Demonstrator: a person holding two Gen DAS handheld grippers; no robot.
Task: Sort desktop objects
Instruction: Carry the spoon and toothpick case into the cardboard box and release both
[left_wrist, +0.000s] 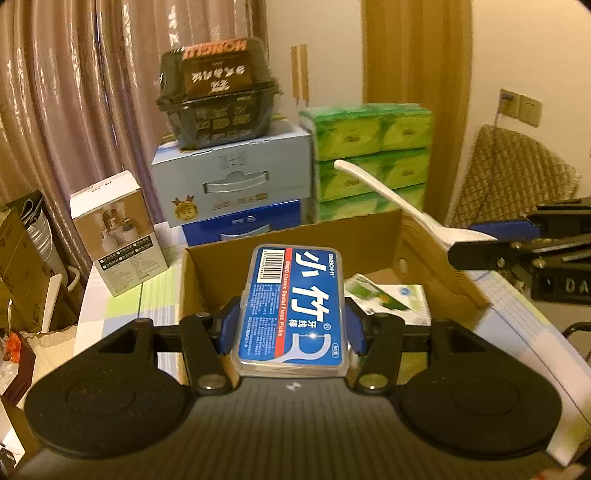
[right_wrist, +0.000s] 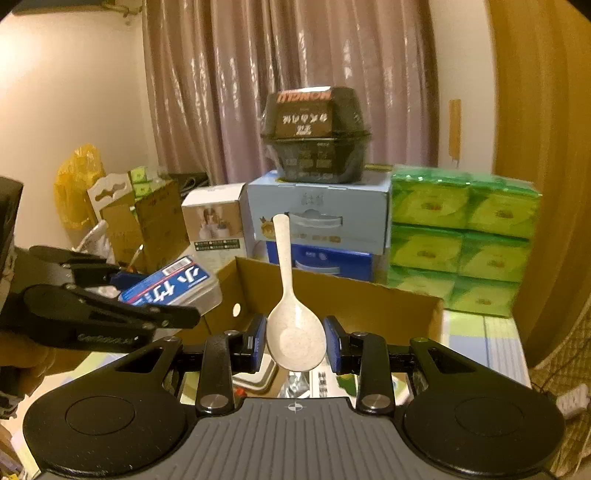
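I hold two things up over the cardboard box (left_wrist: 295, 236). My left gripper (left_wrist: 293, 328) pinches the blue floss pick case (left_wrist: 293, 306) by its long sides, and the case's long way points away from me, toward the far wall of the box. My right gripper (right_wrist: 294, 341) squeezes the bowl of the white spoon (right_wrist: 293, 332); its handle sticks up toward the top of the frame. In the left view the spoon sits at the right, over the box's right edge. The box lies low and just ahead of both hands. I cannot see most of the box floor. Only a green and white packet (left_wrist: 391, 302) shows inside.
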